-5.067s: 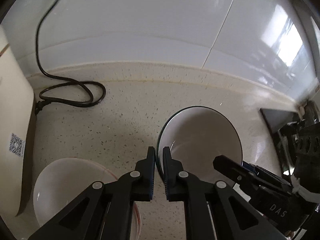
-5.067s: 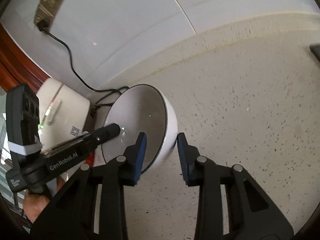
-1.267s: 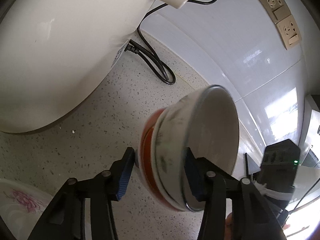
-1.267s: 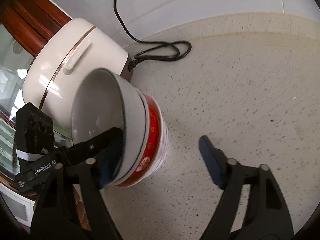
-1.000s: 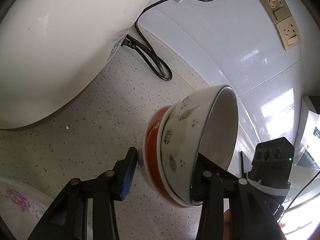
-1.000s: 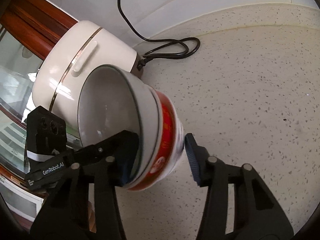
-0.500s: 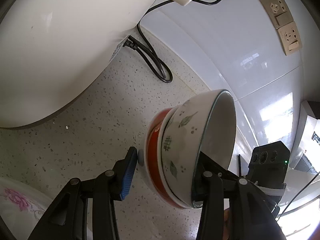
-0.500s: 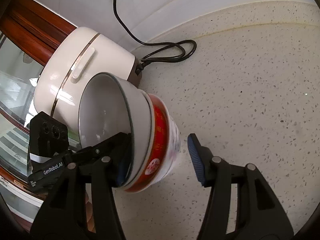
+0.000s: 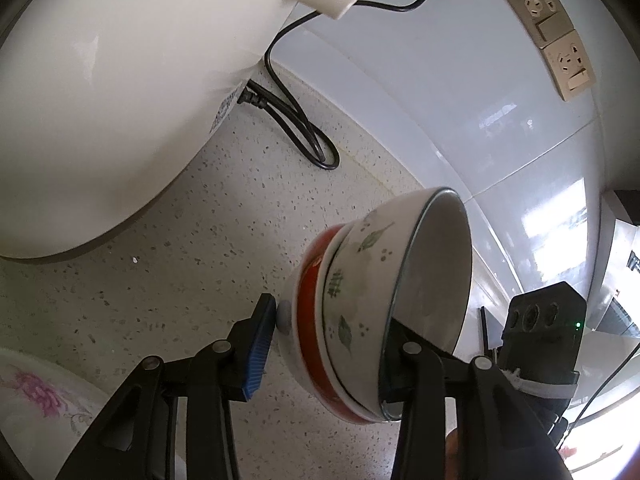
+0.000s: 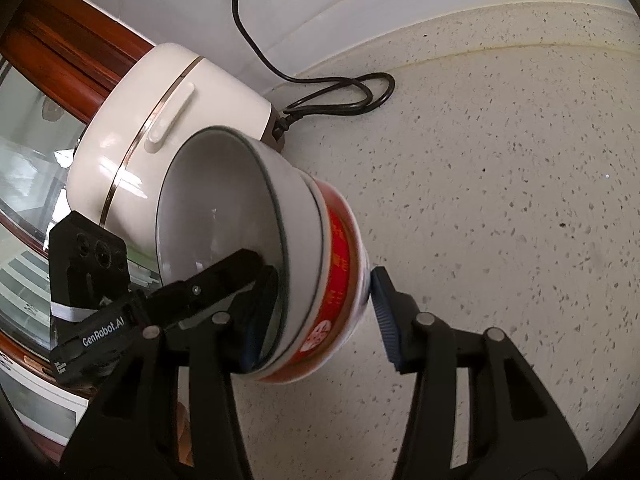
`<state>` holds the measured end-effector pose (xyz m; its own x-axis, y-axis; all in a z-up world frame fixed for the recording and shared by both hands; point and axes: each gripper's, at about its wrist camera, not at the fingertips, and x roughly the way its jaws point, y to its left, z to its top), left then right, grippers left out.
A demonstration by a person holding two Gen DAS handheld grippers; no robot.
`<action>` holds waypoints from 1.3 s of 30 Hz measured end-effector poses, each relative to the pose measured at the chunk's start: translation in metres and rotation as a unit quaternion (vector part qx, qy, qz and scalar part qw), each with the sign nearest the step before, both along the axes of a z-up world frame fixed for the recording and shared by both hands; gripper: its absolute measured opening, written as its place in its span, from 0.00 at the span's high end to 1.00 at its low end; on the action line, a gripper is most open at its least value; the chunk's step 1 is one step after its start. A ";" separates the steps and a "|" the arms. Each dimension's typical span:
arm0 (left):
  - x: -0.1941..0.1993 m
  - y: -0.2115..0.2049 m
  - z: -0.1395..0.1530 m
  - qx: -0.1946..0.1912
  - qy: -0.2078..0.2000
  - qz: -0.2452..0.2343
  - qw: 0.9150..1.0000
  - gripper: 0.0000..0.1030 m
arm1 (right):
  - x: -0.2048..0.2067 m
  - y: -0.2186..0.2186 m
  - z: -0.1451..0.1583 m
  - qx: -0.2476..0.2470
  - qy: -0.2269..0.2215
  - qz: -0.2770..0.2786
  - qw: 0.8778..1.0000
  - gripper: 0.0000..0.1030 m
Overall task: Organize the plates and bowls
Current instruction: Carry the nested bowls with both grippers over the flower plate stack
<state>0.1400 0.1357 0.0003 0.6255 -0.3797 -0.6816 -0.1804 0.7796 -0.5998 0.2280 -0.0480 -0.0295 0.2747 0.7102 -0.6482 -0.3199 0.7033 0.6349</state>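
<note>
Right wrist: nested bowls (image 10: 280, 264) beside bare countertop (image 10: 500, 200).

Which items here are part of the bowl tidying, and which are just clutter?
Job: leaf bowl nested in red bowl; floral plate; both hand-held grippers, left, right.
Clutter: rice cooker, cord, sockets.

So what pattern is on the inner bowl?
Green leaves on white with a dark rim, on the inner bowl; clearest in the left wrist view.
</note>
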 end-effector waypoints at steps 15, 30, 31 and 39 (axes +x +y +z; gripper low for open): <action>-0.019 -0.005 0.019 0.003 -0.021 0.004 1.000 0.59 | -0.021 -0.003 0.022 -0.009 -0.024 -0.005 1.000 0.49; -0.099 0.023 0.056 0.036 -0.038 0.067 0.996 0.59 | -0.066 0.048 0.054 0.003 -0.054 0.069 0.996 0.49; -0.106 0.027 0.058 0.039 -0.036 0.073 0.996 0.59 | -0.069 0.053 0.055 0.004 -0.055 0.077 0.996 0.49; -0.150 0.054 0.061 0.034 -0.024 0.106 0.993 0.59 | -0.092 0.094 0.056 -0.007 -0.034 0.117 0.993 0.49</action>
<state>-0.0100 0.1895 0.0609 0.7195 -0.1895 -0.6682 -0.3171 0.7663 -0.5588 0.1361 0.0462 0.0262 0.1468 0.7507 -0.6441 -0.5163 0.6136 0.5974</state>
